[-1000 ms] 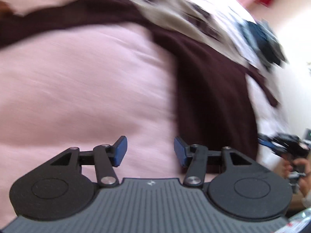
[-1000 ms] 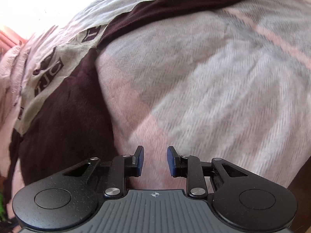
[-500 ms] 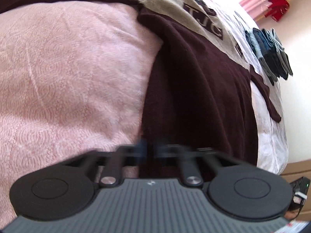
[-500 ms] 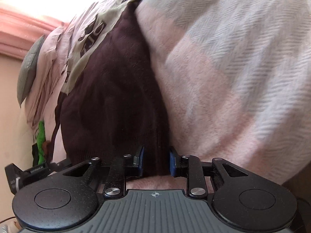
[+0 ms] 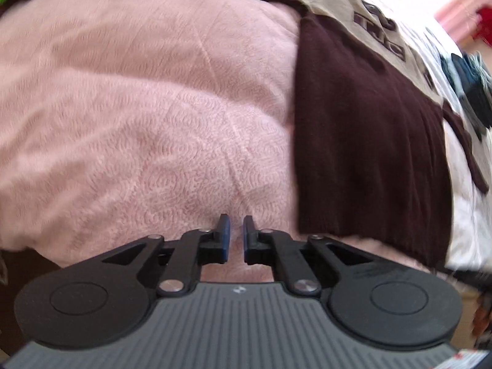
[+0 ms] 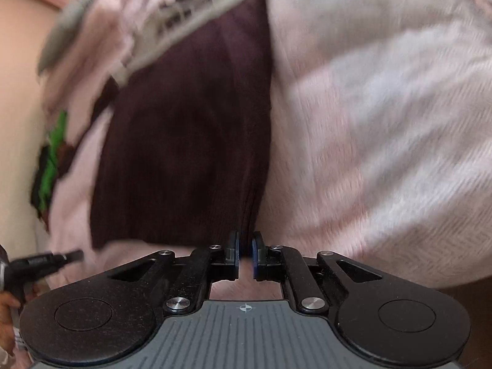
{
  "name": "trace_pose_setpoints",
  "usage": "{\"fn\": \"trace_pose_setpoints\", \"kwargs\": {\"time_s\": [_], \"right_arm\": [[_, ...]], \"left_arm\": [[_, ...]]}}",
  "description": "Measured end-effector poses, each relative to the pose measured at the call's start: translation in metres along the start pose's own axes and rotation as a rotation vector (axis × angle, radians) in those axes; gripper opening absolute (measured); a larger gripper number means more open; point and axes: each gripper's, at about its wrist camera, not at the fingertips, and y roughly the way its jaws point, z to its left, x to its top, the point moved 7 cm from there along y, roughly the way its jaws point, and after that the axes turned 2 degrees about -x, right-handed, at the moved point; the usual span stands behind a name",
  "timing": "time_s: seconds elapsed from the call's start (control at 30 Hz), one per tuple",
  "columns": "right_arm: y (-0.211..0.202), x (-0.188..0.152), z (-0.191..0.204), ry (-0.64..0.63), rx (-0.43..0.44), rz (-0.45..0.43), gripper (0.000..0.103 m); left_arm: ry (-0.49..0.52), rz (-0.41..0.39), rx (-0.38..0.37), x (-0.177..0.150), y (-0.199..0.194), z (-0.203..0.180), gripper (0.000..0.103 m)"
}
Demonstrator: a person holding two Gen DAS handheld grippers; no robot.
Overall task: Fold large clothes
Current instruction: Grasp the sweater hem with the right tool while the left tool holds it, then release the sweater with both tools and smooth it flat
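Closest in, the left gripper is sitting nearly closed over the pink blanket near the bed's near edge, and I can't tell if it's pinching any of that fuzz, while the right gripper is easing its jaws apart with the bottom corner of the dark brown sweater still caught between the pads. Further out, the sweater is lying spread flat on the blanket, running up toward the far side of the bed, its beige lettered panel farthest away and pretty blurry.
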Motion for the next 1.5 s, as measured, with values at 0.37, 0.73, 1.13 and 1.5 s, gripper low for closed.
{"fn": "trace_pose_setpoints", "kwargs": {"time_s": [0.37,0.73,1.13,1.5], "right_arm": [[0.000,-0.001,-0.042,0.396,0.218,-0.232,0.040],[-0.007,-0.004,-0.014,0.075,-0.060,-0.114,0.004],[-0.016,0.162,0.070,-0.192,-0.209,-0.483,0.033],[0.066,0.067,0.075,-0.292,-0.338,-0.196,0.033]], "left_arm": [[0.017,-0.003,-0.141,0.014,0.028,-0.040,0.036],[0.185,0.044,-0.029,0.003,0.019,-0.027,0.009],[0.540,-0.170,0.022,0.136,0.023,-0.120,0.024],[0.679,0.020,0.004,0.076,0.081,-0.102,0.027]]}}
